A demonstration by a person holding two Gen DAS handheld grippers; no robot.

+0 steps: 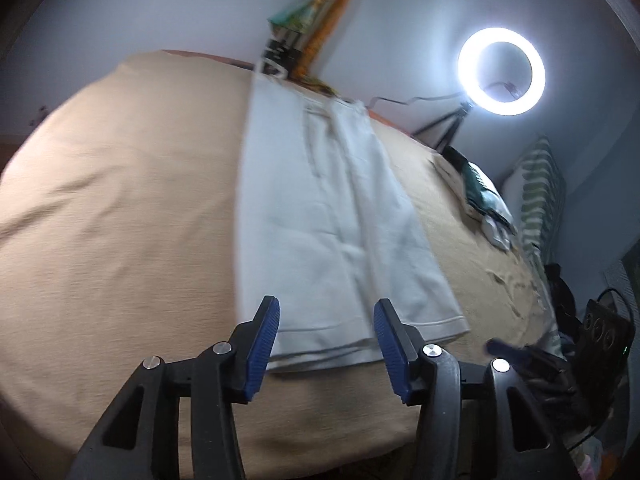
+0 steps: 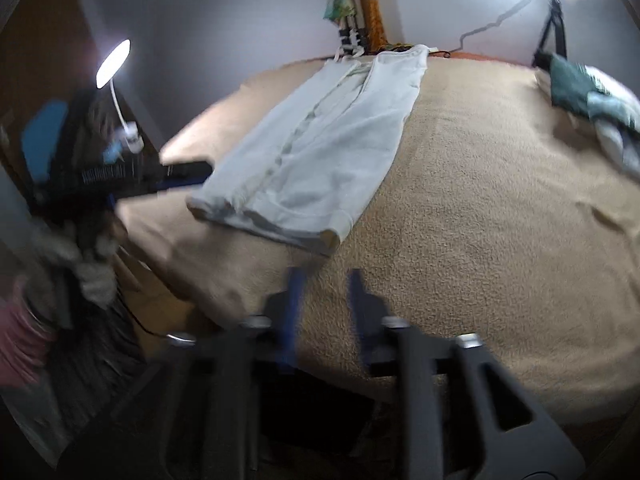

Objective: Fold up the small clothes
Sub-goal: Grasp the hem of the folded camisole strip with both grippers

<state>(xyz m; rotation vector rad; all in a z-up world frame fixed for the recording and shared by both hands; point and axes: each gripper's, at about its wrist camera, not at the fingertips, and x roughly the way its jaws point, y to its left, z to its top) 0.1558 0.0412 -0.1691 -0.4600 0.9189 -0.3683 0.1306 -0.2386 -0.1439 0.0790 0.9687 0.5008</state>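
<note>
A white garment (image 1: 320, 216) lies flat on the tan bed cover (image 1: 120, 220), its sides folded inward into a long strip. My left gripper (image 1: 326, 316) is open and empty, just above the garment's near hem. In the right wrist view the same garment (image 2: 320, 148) lies ahead and to the left. My right gripper (image 2: 324, 280) is open and empty over bare cover, short of the hem's near corner. The left gripper (image 2: 188, 172) shows blurred at the garment's left edge.
A lit ring light (image 1: 502, 70) on a tripod stands behind the bed. A pile of green and white clothes (image 1: 480, 196) lies at the far right, also seen in the right wrist view (image 2: 592, 100). A small desk lamp (image 2: 114, 64) glows at left.
</note>
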